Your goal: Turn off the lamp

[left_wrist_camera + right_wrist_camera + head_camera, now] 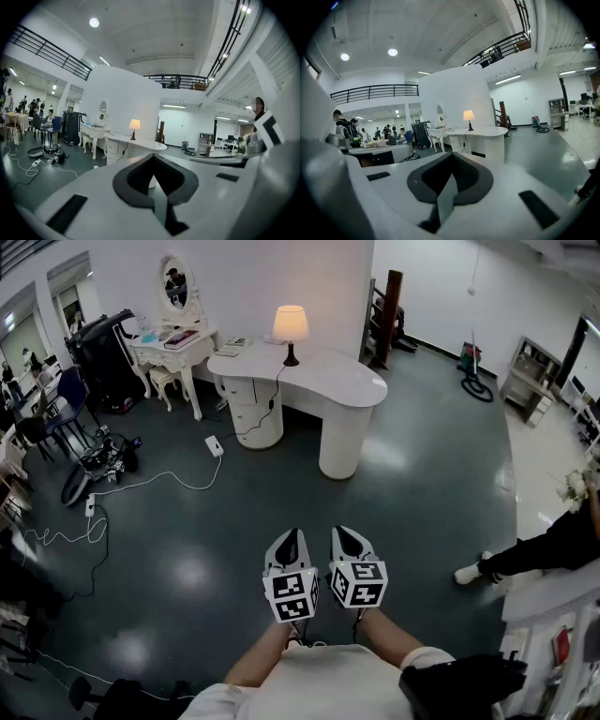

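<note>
The lamp (291,326) glows on the white desk (337,382), well apart from both grippers across the dark floor (281,493). The left gripper (289,540) and right gripper (349,539) sit side by side, jaws together, empty.

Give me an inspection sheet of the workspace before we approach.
Surface: white curved desk, mostly bare.
Job's things: lamp lit, upright on the desk.
Clutter: gear heap on the floor, left.
Grippers: left gripper and right gripper both shut, empty, over the floor, far from the lamp.
Cables: lamp cord hangs down the desk front; white cable runs across the floor.
Surroundings: dressing table left of the desk; person's leg at right.
</note>
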{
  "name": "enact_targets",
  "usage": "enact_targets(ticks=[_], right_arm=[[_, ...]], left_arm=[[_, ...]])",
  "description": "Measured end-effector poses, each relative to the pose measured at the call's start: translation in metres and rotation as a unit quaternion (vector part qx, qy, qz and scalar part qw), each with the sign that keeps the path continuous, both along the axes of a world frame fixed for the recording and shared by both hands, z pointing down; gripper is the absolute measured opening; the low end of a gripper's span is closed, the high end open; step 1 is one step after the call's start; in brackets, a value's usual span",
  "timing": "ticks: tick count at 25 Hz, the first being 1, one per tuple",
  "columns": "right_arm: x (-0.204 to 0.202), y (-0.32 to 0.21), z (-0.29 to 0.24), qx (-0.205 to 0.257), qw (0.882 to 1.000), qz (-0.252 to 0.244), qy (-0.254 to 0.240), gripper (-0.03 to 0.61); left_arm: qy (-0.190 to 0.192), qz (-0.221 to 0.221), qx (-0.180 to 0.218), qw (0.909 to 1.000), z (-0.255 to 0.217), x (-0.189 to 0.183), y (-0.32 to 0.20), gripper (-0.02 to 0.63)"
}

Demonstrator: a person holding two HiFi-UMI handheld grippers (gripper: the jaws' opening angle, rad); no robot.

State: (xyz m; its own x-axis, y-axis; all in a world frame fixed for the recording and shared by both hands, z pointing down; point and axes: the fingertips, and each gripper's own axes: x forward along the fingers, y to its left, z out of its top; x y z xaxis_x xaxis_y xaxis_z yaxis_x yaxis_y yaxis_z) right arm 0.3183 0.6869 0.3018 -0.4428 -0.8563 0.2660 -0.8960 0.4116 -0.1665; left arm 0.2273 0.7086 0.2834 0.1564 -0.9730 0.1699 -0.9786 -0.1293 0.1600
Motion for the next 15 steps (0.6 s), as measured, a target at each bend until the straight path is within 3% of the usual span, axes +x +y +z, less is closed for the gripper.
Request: enact_targets(ticks=[15], right_arm=[[-0.008,-0.010,0.002,-0.011,1.000,0.012,-0.020,-0.002]], left_arm=[[-0.004,0.005,-0.007,1.0000,0.004,-0.013,-0.009,0.008]])
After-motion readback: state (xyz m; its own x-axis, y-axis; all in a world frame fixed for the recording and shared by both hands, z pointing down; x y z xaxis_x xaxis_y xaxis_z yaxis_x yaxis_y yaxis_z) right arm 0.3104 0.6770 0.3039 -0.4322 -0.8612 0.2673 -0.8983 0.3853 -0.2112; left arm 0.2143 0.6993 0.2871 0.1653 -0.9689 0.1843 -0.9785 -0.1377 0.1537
